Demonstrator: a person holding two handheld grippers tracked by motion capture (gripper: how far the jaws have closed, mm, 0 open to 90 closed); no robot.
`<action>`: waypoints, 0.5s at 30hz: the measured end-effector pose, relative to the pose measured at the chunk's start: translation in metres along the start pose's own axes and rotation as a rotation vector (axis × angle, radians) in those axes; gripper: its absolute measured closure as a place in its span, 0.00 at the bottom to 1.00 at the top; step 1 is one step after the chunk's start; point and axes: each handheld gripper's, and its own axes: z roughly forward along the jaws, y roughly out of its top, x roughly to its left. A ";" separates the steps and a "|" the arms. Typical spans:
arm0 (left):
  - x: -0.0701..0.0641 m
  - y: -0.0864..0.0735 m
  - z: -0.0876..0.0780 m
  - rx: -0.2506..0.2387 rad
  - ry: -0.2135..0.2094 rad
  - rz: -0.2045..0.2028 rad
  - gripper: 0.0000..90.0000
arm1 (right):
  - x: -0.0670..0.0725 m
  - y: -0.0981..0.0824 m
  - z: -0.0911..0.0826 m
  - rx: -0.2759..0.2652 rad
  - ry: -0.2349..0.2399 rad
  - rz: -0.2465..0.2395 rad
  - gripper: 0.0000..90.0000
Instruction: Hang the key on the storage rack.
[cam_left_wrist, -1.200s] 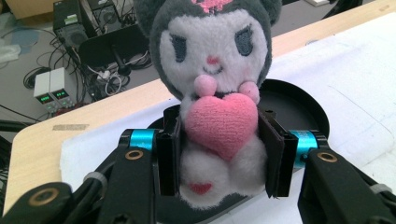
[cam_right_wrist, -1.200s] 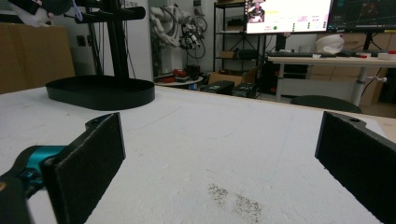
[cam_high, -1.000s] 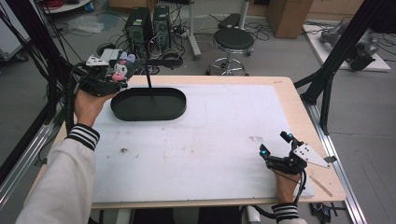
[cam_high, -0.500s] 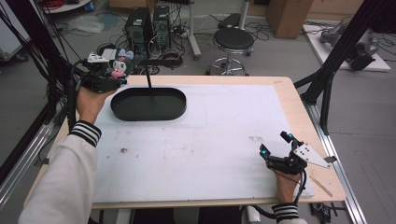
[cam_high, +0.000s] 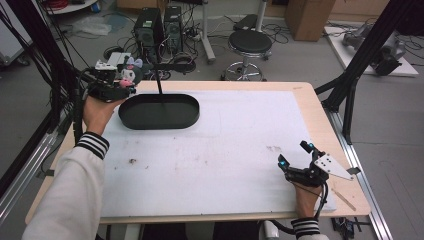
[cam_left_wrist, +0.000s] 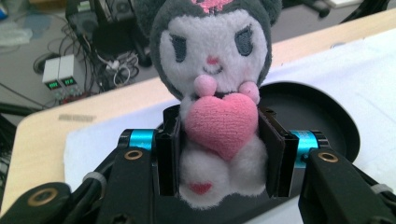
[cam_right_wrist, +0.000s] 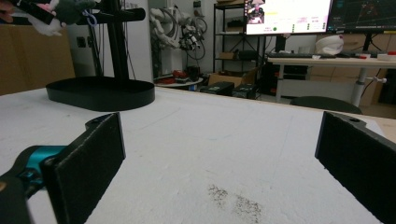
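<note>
A grey and white plush toy (cam_left_wrist: 212, 56) hugging a pink heart sits upright between the jaws of my left gripper (cam_left_wrist: 219, 154), whose pads press on its body from both sides. In the high view this gripper (cam_high: 117, 82) holds the plush toy (cam_high: 130, 74) at the table's far left corner, just left of a black oval tray (cam_high: 150, 125) with a thin upright post (cam_high: 159, 82). My right gripper (cam_high: 294, 153) rests near the front right edge, jaws wide apart. Nothing lies between the jaws of the right gripper (cam_right_wrist: 219, 154) but bare white mat.
A white mat (cam_high: 215, 150) covers most of the wooden table. From the right gripper view the tray (cam_right_wrist: 100, 93) and its post (cam_right_wrist: 114, 37) stand far off at the left. A stool (cam_high: 249, 45), computer cases and cables sit on the floor beyond the table.
The left hand has shifted slightly toward the post with the plush toy still in its jaws. The right hand has stayed where it was.
</note>
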 end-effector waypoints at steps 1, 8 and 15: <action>0.000 -0.003 0.001 -0.003 -0.004 -0.004 0.63 | 0.000 0.000 0.000 0.000 0.000 -0.001 0.01; 0.001 -0.012 0.000 -0.001 -0.017 -0.004 0.63 | 0.000 0.000 0.000 -0.001 0.000 -0.002 0.01; 0.001 -0.023 0.001 0.023 -0.031 -0.002 0.63 | 0.001 0.000 0.000 -0.001 -0.001 -0.004 0.01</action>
